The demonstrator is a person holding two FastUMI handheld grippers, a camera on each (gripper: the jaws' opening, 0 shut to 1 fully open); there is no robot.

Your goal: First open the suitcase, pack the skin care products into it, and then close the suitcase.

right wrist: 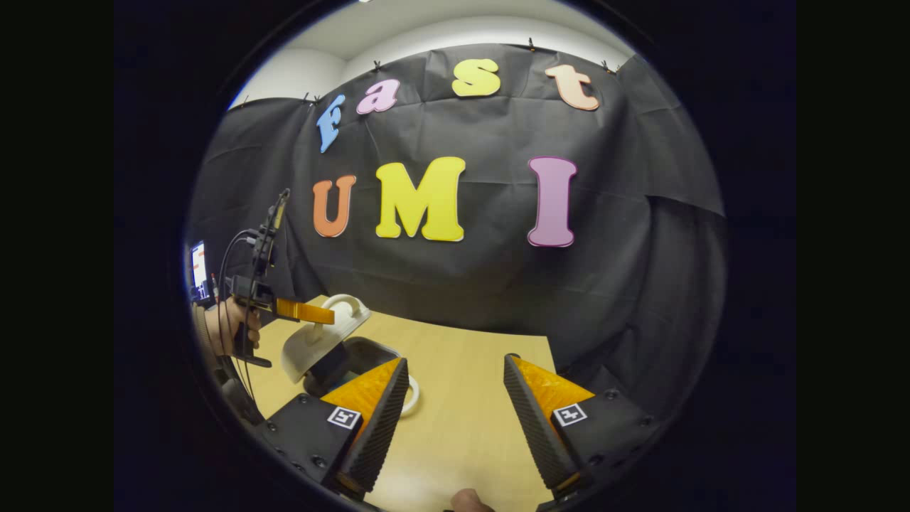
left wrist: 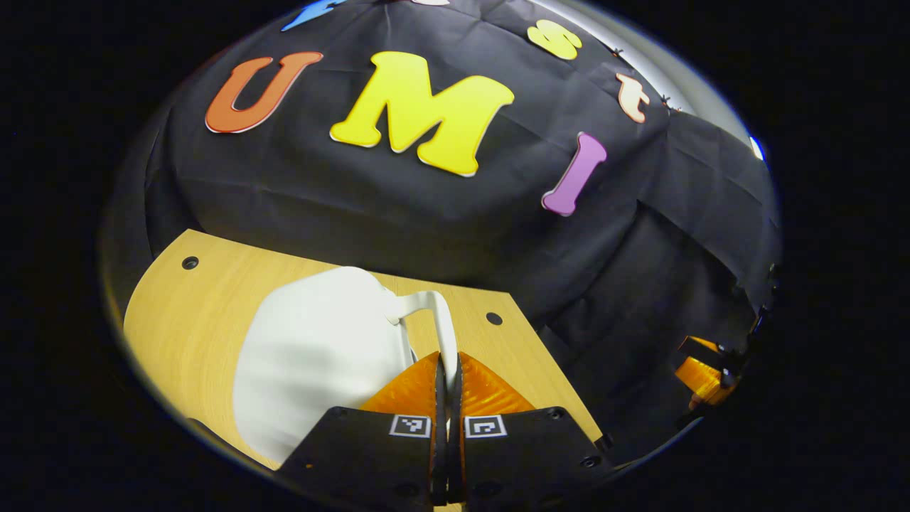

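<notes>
The white suitcase lid (left wrist: 320,355) stands raised and tilted over the wooden table (left wrist: 192,313). My left gripper (left wrist: 448,366) is shut on the lid's thin white handle (left wrist: 434,309). In the right gripper view a hand (right wrist: 227,327) holds that left gripper (right wrist: 306,311) on the handle, with the lid (right wrist: 313,348) lifted off the dark suitcase base (right wrist: 366,353). My right gripper (right wrist: 455,380) hangs open above the table (right wrist: 462,427), nothing between its fingers. A small white round item (right wrist: 412,398) lies on the table, partly hidden behind one of its fingers; what it is cannot be told.
The black cloth wall (right wrist: 462,284) closes the back and right of the table. The table's far right corner (left wrist: 498,306) ends close to the cloth. A lit screen (right wrist: 197,267) sits far left. The other gripper (left wrist: 700,373) appears at the right edge of the left gripper view.
</notes>
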